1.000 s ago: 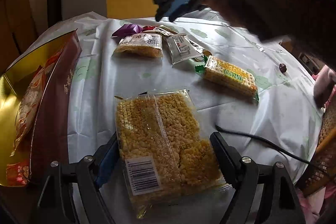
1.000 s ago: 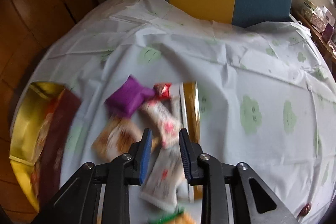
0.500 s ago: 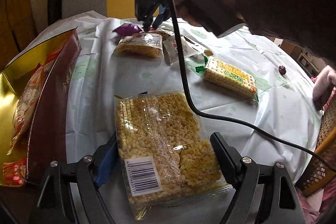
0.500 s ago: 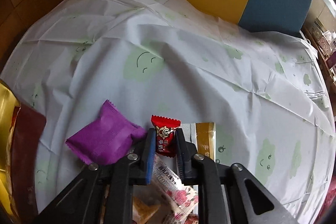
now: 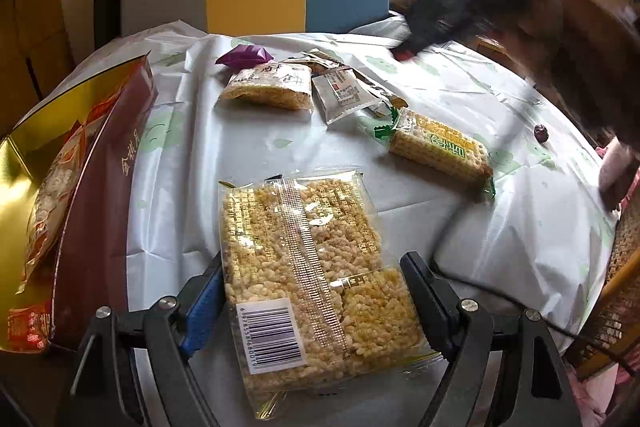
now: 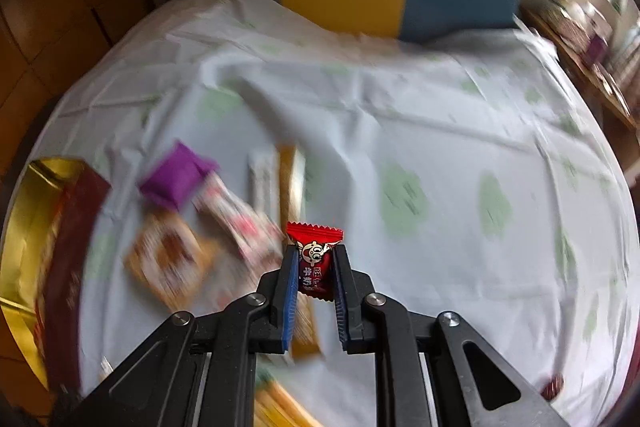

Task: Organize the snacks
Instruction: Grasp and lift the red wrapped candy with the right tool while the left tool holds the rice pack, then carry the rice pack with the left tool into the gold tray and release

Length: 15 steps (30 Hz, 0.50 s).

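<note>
The left claw (image 5: 316, 291) is spread wide around a rice cake pack (image 5: 312, 267) lying on the surface (image 5: 240, 131), fingers either side. The right claw (image 6: 315, 269) is clamped on a red candy (image 6: 314, 259), held above the surface. Beyond lie a purple packet (image 6: 176, 181) and a gold box (image 5: 24, 163) at left.

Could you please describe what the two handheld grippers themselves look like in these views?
Both are black plastic two-finger tools. The right gripper has angular black linkage arms with silver pivot bolts and ribbed blue pads lining its fingers. The left gripper has the same black arms and silver bolts, with a blue pad visible on one finger. A black cable trails across the tablecloth.
</note>
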Each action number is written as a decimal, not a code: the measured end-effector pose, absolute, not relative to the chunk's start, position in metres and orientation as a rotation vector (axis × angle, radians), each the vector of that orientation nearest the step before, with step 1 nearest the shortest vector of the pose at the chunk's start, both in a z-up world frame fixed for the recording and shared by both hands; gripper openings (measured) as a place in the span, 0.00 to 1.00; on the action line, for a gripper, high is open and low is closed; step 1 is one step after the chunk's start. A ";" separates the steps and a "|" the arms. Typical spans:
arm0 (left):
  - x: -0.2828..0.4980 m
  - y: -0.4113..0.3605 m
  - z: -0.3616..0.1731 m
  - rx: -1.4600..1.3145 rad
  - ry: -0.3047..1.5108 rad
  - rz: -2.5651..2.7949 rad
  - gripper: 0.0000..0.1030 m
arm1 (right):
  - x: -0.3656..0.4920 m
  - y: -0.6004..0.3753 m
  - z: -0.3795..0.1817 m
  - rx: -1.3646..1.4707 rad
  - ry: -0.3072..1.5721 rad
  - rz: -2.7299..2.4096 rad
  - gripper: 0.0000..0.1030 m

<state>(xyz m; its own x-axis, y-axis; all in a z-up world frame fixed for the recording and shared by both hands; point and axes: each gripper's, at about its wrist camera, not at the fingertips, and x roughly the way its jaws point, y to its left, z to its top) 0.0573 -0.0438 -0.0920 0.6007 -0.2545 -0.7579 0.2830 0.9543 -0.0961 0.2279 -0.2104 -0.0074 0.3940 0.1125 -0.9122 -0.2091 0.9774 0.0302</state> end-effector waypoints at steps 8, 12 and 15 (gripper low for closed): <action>0.058 -0.039 -0.091 0.022 0.885 -0.327 0.75 | 0.170 -0.270 -0.045 -0.061 1.294 0.108 0.15; 0.059 -0.036 -0.087 -0.006 0.897 -0.331 0.74 | 0.159 -0.274 -0.054 -0.092 1.305 0.098 0.16; 0.061 -0.031 -0.084 -0.052 0.904 -0.331 0.73 | 0.158 -0.269 -0.056 -0.115 1.300 0.096 0.16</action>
